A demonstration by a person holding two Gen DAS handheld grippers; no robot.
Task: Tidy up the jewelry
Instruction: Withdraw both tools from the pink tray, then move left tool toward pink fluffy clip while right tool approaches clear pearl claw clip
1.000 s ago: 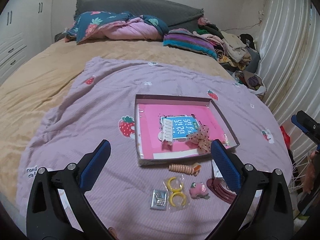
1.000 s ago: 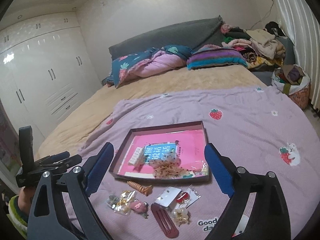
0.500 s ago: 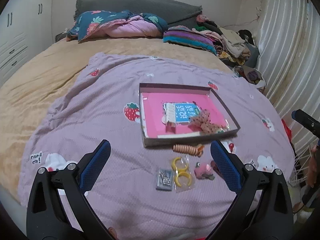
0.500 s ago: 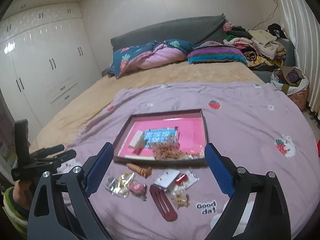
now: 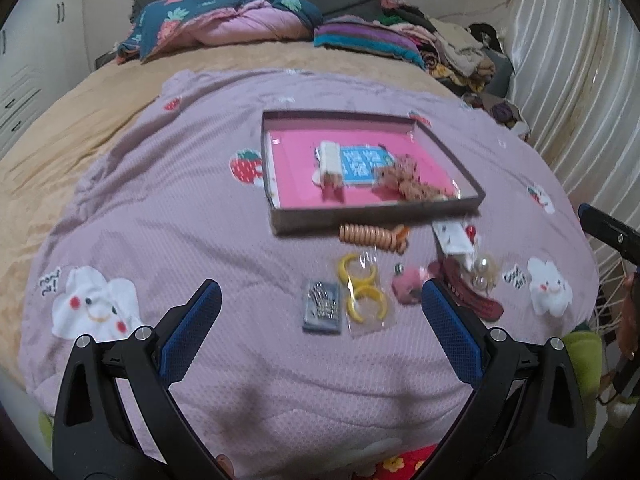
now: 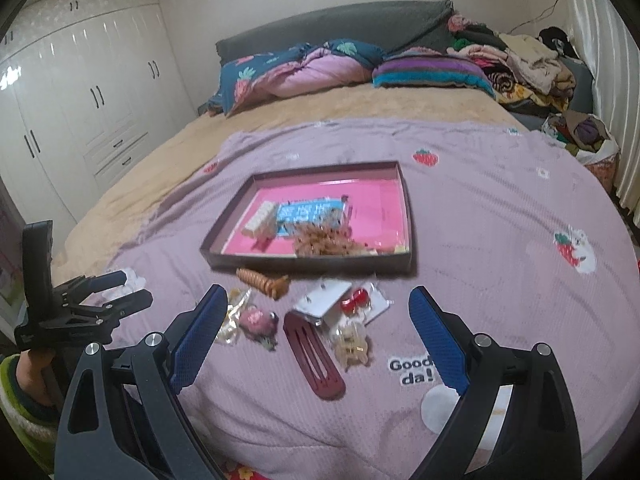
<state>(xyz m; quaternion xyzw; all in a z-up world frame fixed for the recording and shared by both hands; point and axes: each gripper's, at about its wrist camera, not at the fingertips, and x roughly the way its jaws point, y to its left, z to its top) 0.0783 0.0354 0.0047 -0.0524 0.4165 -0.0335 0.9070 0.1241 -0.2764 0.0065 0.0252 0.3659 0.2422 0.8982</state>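
Judging from the layout, sorting is barely underway: the tray (image 5: 372, 216) holds a few pieces, while yellow hoops (image 5: 362, 292), dark red clip (image 6: 314, 356) and other items lie outside it, and both the left gripper (image 5: 320, 332) and right gripper (image 6: 316, 336) hover with jaws released and empty.

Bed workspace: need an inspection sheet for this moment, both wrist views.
Surface: lilac strawberry-print blanket spread over a tan bedsheet.
Job's things: shallow dark box with pink lining holding a brown bow and a white clip; in front of it, loose on the blanket, an orange spiral hair tie, yellow hoop earrings in a clear bag, a small silver packet, a pink plush clip, a maroon flat hair clip, red earrings on a card.
Clutter: clothes pile at the bed's far right.
Grippers: left gripper and right gripper open, empty, above the blanket.
Cables: thin wire on the wall.
Surroundings: white wardrobe, curtain.
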